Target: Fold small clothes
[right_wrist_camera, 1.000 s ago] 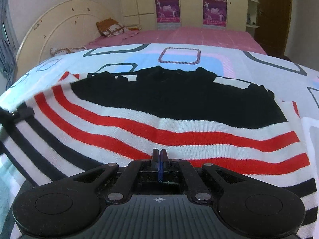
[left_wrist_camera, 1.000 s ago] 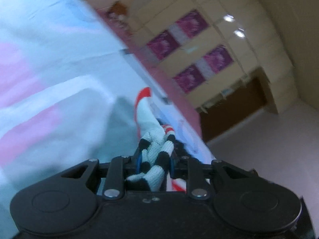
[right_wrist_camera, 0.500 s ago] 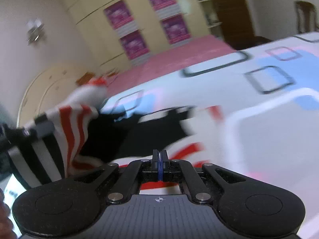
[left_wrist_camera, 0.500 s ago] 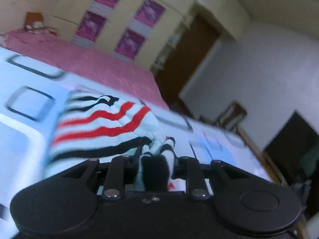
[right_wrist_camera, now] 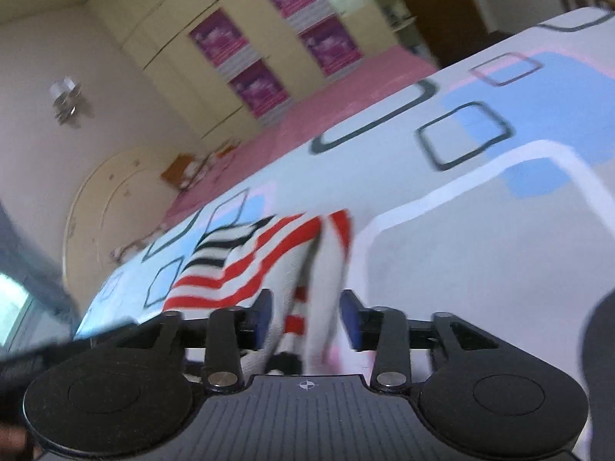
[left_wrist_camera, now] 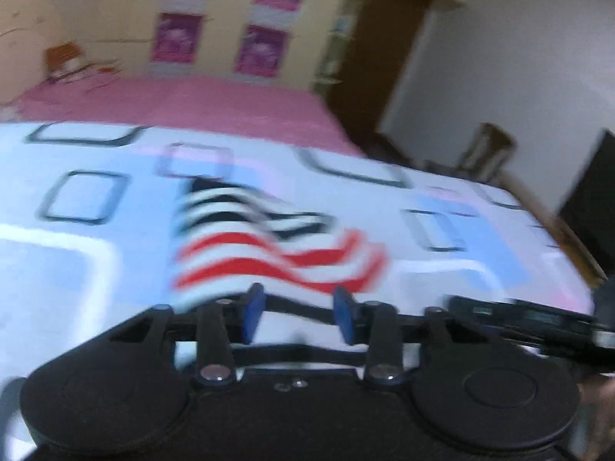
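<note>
Sweater (left_wrist_camera: 269,246) lies on the bed (left_wrist_camera: 77,269); both grippers' fingers (left_wrist_camera: 251,313) (right_wrist_camera: 351,317) stand apart, the right's just opened, gripping nothing.

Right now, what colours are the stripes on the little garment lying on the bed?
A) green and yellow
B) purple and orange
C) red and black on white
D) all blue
C: the striped garment on the patterned bedsheet shows red bands and black bands on white knit in both wrist views.
</note>
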The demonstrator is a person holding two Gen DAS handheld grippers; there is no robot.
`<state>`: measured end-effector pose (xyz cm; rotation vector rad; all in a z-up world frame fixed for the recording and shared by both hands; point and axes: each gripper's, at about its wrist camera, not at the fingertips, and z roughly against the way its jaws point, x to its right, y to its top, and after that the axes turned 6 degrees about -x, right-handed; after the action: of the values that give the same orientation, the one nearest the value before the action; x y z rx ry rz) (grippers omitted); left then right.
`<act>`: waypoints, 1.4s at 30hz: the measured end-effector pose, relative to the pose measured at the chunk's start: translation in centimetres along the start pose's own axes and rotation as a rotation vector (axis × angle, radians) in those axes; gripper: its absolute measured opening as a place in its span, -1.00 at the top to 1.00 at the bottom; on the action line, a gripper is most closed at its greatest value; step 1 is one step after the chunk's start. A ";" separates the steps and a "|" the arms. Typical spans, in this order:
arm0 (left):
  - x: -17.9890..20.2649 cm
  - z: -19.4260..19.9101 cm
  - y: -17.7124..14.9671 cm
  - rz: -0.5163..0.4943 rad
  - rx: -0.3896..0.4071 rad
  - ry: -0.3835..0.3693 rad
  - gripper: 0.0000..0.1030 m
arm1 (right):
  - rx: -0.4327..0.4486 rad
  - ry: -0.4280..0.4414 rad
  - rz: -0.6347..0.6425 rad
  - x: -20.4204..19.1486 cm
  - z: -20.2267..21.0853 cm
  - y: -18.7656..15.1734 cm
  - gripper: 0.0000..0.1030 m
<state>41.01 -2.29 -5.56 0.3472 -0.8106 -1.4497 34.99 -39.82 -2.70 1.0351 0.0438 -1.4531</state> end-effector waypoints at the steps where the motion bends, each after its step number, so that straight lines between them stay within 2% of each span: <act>1: -1.3 -0.6 0.8 0.015 -0.006 0.009 0.50 | -0.015 0.008 0.011 -0.4 -0.7 0.0 -0.22; 3: -2.7 -2.1 1.0 0.011 -0.046 0.025 0.50 | -0.043 0.018 0.023 -1.0 -2.0 0.4 -0.22; 5: -3.5 -3.3 1.2 -0.004 -0.047 0.035 0.50 | -0.064 -0.008 0.023 -1.3 -3.5 1.0 -0.21; 7: -3.8 -3.7 1.5 0.011 -0.042 0.004 0.50 | -0.051 -0.008 0.003 -1.2 -4.8 1.9 -0.21; 12: -4.6 -4.2 1.6 0.011 -0.065 -0.058 0.50 | -0.116 0.003 -0.092 -0.1 -9.6 4.0 -0.19; 13: -4.6 -4.5 1.7 0.005 -0.069 -0.067 0.50 | -0.113 -0.001 -0.082 -0.2 -10.0 4.0 0.28; 14: -4.7 -4.7 1.6 0.002 -0.075 -0.078 0.50 | -0.113 0.005 -0.056 -0.4 -10.3 4.0 0.57; 16: -4.7 -5.0 1.6 -0.013 -0.076 -0.115 0.50 | -0.062 -0.022 0.012 -1.0 -9.3 3.9 0.82; 18: -4.4 -5.7 1.9 -0.033 -0.076 -0.145 0.50 | 0.004 -0.057 0.085 -1.7 -7.7 3.5 0.83; 20: -3.7 -6.7 2.1 -0.079 -0.073 -0.145 0.49 | 0.066 -0.087 0.139 -2.0 -6.3 2.8 0.83; 23: -2.7 -8.0 2.2 -0.154 -0.087 -0.118 0.47 | -0.045 -0.154 0.088 0.1 -9.3 2.0 0.82; 25: -2.3 -8.1 2.3 -0.202 -0.096 -0.102 0.46 | -0.043 -0.139 0.040 0.9 -9.5 1.7 0.82; 28: -2.0 -8.0 2.4 -0.251 -0.111 -0.097 0.46 | -0.047 -0.170 0.060 0.4 -9.1 1.6 0.82; 29: -1.9 -7.9 2.6 -0.257 -0.117 -0.096 0.47 | -0.052 -0.174 0.061 0.3 -9.0 1.6 0.76; 30: -1.8 -7.5 2.8 -0.259 -0.121 -0.095 0.51 | -0.049 -0.187 0.064 0.1 -8.6 1.8 0.61; 31: -1.7 -6.4 2.8 -0.258 -0.106 -0.112 0.51 | -0.026 -0.216 0.071 -0.7 -8.0 2.2 0.36; 32: -1.8 -5.3 2.7 -0.253 -0.083 -0.133 0.50 | 0.009 -0.221 0.091 -1.6 -6.9 2.6 0.36; 34: -1.9 -2.9 1.8 -0.261 -0.046 -0.161 0.50 | 0.017 -0.172 0.130 -3.1 -4.3 2.8 0.36; 35: -1.9 -2.1 1.2 -0.262 -0.041 -0.164 0.50 | 0.010 -0.159 0.164 -4.1 -3.3 2.4 0.40; 37: -1.8 -0.8 -0.2 -0.265 -0.047 -0.179 0.50 | -0.027 -0.160 0.288 -6.2 -2.1 1.1 0.65; 40: -1.5 -0.1 -2.2 -0.316 -0.066 -0.176 0.50 | -0.095 -0.175 0.405 -7.7 -1.7 -1.7 0.72; 42: -1.4 -0.6 -3.5 -0.333 -0.101 -0.157 0.50 | -0.163 -0.302 0.506 -7.2 -3.0 -4.1 0.92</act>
<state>38.95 -1.53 -8.72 0.3038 -0.8279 -1.8403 31.95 -31.54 -2.39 0.6247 -0.2942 -1.1040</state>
